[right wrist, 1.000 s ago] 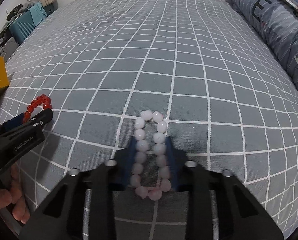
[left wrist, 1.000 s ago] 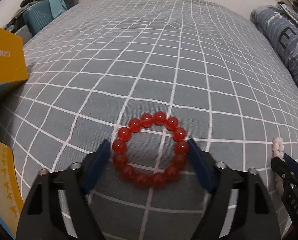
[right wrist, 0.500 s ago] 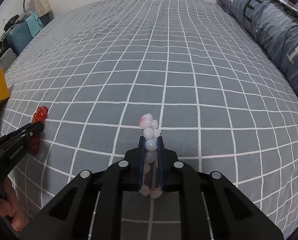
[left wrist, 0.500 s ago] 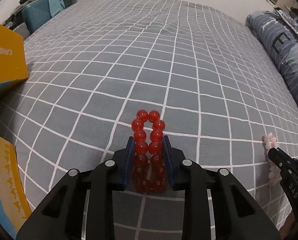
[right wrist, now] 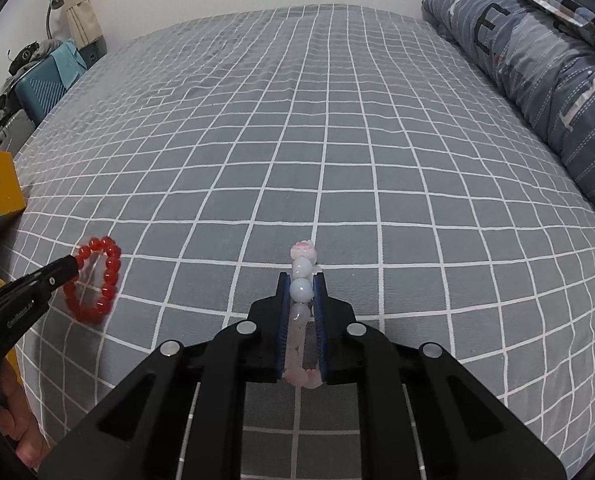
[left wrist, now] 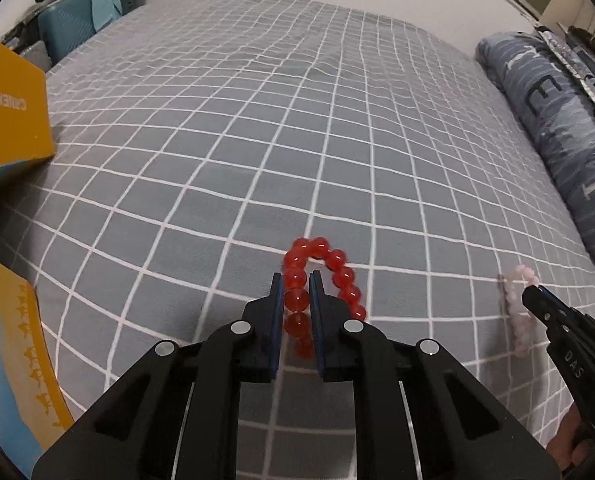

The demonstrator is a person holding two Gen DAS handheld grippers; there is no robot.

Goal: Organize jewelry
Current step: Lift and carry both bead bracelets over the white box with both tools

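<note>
A red bead bracelet (left wrist: 343, 276) hangs from my left gripper (left wrist: 297, 276), whose jaws are closing with one strand of beads pinched between the blue pads; the other strand loops free to the right. In the right wrist view the same red bracelet (right wrist: 109, 276) dangles from the left gripper (right wrist: 63, 274), just above the grey checked bed sheet (right wrist: 337, 140). My right gripper (right wrist: 301, 276) is shut on a pale pink bead bracelet (right wrist: 300, 290), flattened between its pads. The left wrist view shows the pink bracelet (left wrist: 515, 312) at the right gripper's tip (left wrist: 533, 292).
A yellow box (left wrist: 9, 120) stands at the bed's left edge, with another yellow and blue box (left wrist: 17, 360) nearer me. A rolled blue striped quilt (right wrist: 537, 60) lies along the right side. A teal suitcase (left wrist: 69, 36) stands beyond the bed at far left.
The left jaws closed from wide around the red bracelet to a pinch on one strand. The right jaws squeezed the pink bracelet flat. Both grippers rose a little with their bracelets.
</note>
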